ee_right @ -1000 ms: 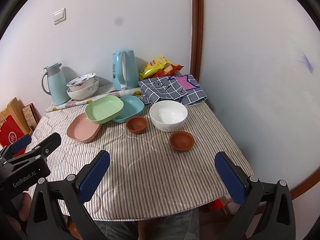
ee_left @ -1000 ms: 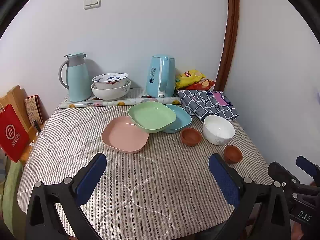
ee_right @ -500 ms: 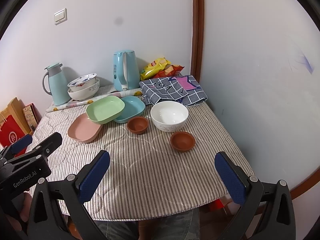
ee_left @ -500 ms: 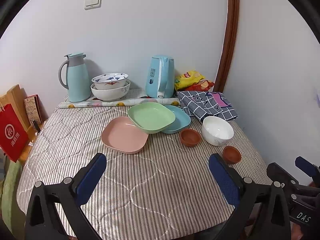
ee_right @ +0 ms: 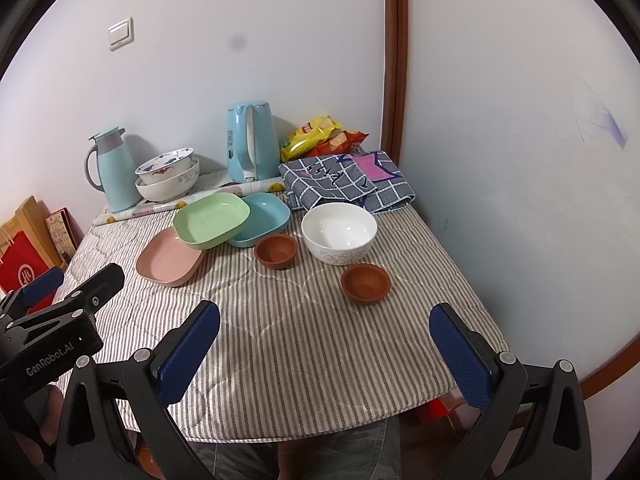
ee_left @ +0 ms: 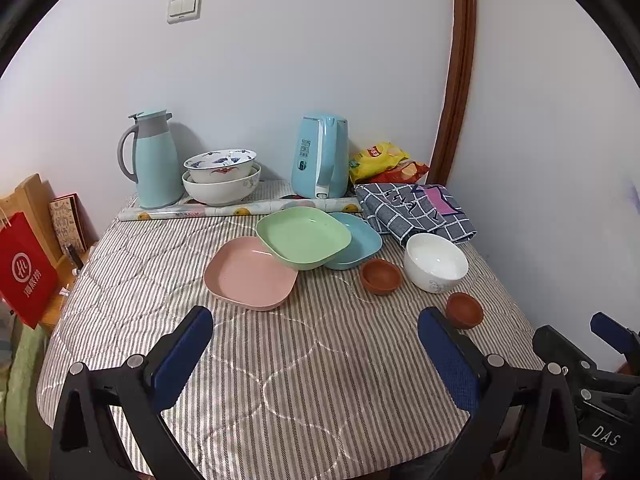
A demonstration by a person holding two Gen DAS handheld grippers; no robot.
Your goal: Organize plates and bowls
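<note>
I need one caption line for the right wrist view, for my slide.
Open right gripper faces three overlapping plates and three loose bowls.

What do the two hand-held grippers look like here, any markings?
Both are black frames with silver bolts and textured blue pads. The left hand-held gripper reads "GenRobot.AI" on its body; the right hand-held gripper shows "DAS". No cables visible.
</note>
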